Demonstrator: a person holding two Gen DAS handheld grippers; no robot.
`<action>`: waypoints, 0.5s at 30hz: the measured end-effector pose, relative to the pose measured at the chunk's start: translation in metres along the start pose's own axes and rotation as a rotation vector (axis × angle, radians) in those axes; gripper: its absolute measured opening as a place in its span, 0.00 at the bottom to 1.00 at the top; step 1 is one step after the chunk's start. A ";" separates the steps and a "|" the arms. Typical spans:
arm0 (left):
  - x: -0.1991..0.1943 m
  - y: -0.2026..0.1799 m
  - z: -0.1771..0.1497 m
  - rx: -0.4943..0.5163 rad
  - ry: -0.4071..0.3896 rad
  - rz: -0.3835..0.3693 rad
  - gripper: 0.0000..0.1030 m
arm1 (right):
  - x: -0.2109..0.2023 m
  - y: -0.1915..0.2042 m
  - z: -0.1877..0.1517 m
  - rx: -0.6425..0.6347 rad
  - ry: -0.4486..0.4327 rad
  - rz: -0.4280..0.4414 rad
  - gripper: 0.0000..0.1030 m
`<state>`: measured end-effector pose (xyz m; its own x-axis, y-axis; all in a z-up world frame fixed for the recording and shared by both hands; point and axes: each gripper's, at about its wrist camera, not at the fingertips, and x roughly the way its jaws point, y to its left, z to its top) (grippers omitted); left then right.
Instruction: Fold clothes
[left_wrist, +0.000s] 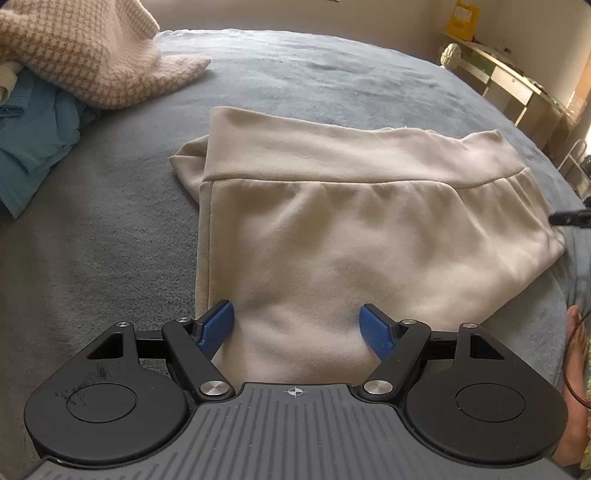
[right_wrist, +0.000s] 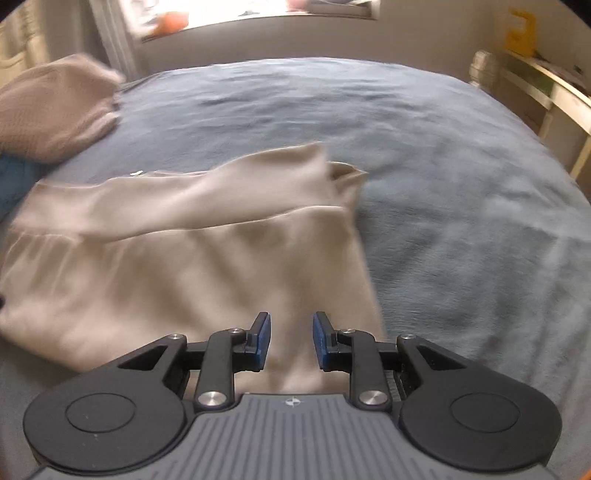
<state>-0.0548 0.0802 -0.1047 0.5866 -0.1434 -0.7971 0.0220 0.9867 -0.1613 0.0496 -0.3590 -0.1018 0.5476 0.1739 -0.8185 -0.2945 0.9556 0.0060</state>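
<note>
Centrally, beige garment (left_wrist: 354, 229): partly folded, top band doubled over, flat on blue-grey bedspread (left_wrist: 295, 74).
Left gripper (left_wrist: 297, 325): spread wide, empty, above near hem.
Right gripper (right_wrist: 291, 338): narrowly parted, gripping nothing.
Remaining: further folds; houndstooth knit (left_wrist: 74, 48), blue garment (left_wrist: 40, 133) heaped unfolded.

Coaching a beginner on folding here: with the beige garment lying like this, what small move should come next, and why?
Probably lower the left tongs onto the near edge of the beige garment and close. Their jaws stand wide and empty above that edge, and the garment lies only part folded on the blue-grey blanket. The right tongs hold nothing either, so could take the same edge.
</note>
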 end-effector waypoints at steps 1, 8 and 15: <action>-0.002 0.000 0.001 -0.002 -0.007 0.002 0.73 | 0.008 -0.003 -0.001 -0.005 0.024 -0.022 0.25; -0.024 -0.008 0.023 0.041 -0.106 -0.021 0.73 | -0.011 0.002 0.035 -0.037 -0.085 -0.003 0.25; 0.009 -0.043 0.057 0.171 -0.138 -0.076 0.73 | -0.007 0.057 0.078 -0.193 -0.103 0.187 0.25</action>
<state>-0.0046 0.0406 -0.0714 0.6832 -0.2176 -0.6971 0.2006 0.9738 -0.1073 0.0900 -0.2868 -0.0507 0.5433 0.3754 -0.7510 -0.5360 0.8435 0.0339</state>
